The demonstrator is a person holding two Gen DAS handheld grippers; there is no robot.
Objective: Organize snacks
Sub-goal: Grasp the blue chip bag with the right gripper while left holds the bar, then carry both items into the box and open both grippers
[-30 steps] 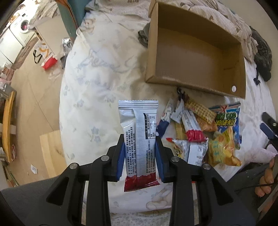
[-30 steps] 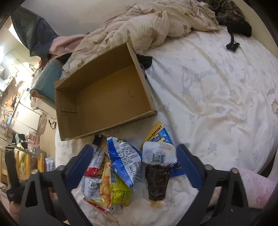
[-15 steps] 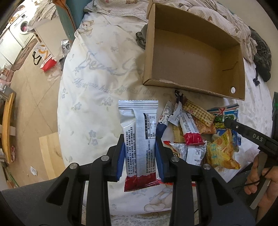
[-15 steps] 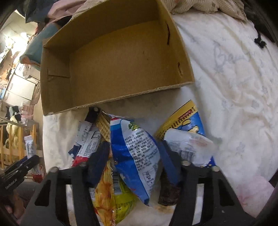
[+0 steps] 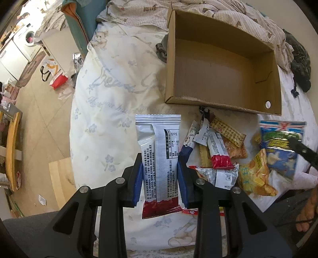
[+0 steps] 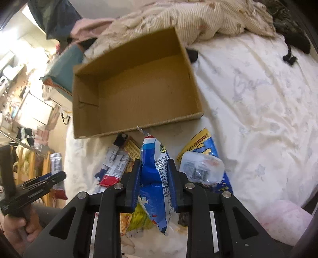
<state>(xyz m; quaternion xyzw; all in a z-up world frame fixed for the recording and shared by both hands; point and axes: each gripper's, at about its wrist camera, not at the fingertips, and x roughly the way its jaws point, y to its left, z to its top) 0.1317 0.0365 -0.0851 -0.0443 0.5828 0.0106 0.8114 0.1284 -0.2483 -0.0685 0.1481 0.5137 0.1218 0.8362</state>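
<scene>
Right now I've got 2 grippers, 1 pack in each. My left gripper [image 5: 160, 179] is clamped on 1 silver-and-red snack bar [image 5: 159, 158], held upright above the white bedsheet [image 5: 111, 95], pads squeezing both sides. My right gripper [image 6: 154, 187] jaws have just been closing and now pinch 1 blue-and-white chip bag [image 6: 156, 178], lifted off the pile w/ its top corner pointing at the cardboard box [image 6: 87, 95].

1 box only, sitting on the bed beyond the snacks, nothing inside it.

Loose pile between box and grippers, approx count: 1 yellow chip bag [image 5: 256, 178], 1 red-ended bar [image 5: 217, 152], 1 silver pack [image 5: 220, 174], 1 orange cracker pack [image 5: 228, 129]; others overlap so I can't count them all. Right of my blue bag: 1 clear-wrapped item [image 6: 200, 166] lying on 1 blue-yellow bag [image 6: 202, 142].

Striped blanket [image 6: 198, 15] bunched behind the box.
</scene>
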